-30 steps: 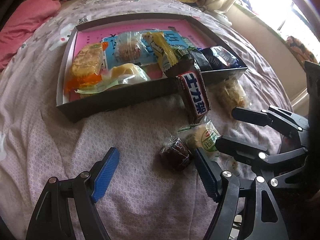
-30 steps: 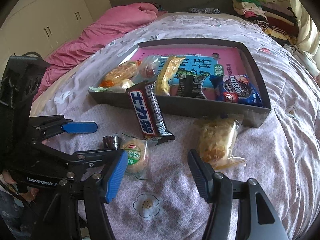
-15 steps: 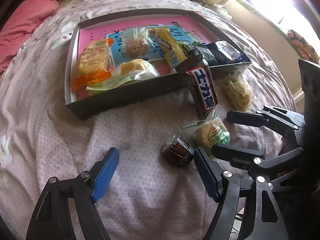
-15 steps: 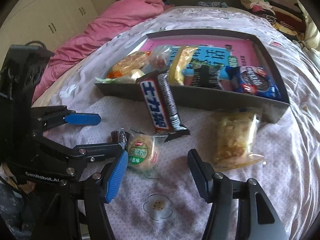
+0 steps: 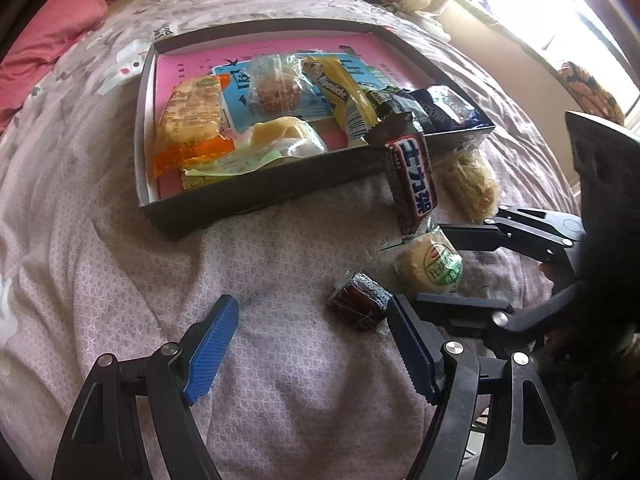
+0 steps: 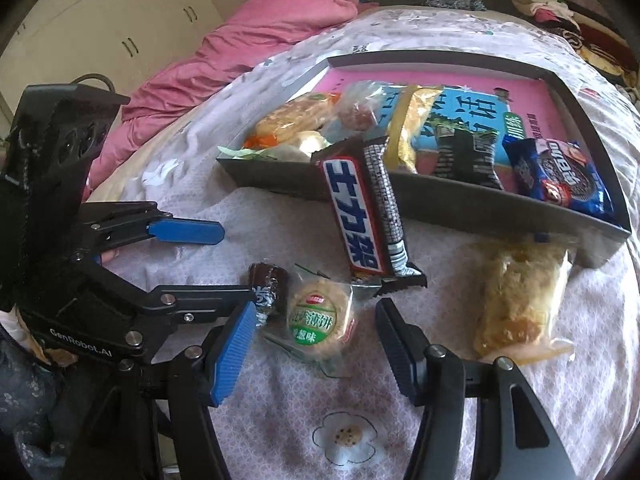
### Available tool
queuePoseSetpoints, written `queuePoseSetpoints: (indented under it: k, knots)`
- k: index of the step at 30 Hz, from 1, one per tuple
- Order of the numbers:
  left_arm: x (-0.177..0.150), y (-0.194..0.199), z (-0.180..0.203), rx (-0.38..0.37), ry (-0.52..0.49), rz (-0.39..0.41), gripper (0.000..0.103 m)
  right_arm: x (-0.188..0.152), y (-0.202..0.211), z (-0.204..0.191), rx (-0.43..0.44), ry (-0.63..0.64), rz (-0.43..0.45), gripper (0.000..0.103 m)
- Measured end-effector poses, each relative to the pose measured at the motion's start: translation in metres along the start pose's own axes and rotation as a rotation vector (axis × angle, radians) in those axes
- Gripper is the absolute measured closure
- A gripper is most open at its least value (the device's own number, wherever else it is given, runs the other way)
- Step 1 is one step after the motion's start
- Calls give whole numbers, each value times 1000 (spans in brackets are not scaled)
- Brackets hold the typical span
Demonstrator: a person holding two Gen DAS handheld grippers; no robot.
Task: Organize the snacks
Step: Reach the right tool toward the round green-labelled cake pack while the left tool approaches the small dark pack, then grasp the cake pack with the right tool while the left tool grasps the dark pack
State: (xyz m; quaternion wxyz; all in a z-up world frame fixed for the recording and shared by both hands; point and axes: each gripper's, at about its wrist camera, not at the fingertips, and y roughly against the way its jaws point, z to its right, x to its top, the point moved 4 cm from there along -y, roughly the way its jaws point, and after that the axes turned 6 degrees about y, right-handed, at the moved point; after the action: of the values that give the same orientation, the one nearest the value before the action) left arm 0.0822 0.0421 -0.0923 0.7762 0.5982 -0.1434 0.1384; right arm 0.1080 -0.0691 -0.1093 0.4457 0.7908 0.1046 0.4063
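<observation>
Right wrist view shows the round biscuit (image 6: pixel 320 318), a pale disc in clear wrap with a green label, lying on the bedspread (image 6: pixel 400 432) between the spread fingers of the right gripper (image 6: pixel 314 344), untouched. Just left sits a dark wrapped candy (image 6: pixel 269 280); the left gripper (image 5: pixel 310 344) hangs released and empty beside it. Behind, a chocolate bar (image 6: pixel 360 208) leans against the snack tray (image 6: pixel 460 204).

The box (image 6: pixel 472 204) sits on the bed (image 6: pixel 280 232). The chocolate bar (image 6: pixel 360 216) leans on the box's near wall. Before the box lie a round biscuit (image 6: pixel 320 320), a small wrapped sweet (image 6: pixel 270 280), perhaps jelly, and, rightward, a bagged pastry (image 6: pixel 520 300).
</observation>
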Motion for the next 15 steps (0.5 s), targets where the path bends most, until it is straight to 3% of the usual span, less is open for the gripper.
queuePoseSetpoints:
  k: [10,15]
  knots:
    - [-5,-6,20,-7,-93,-2,25,-2,-3,4,-40,26,-22,61]
    - [-7,-11,27,10,-140,0,25,-5,3,4,-26,25,-19,65]
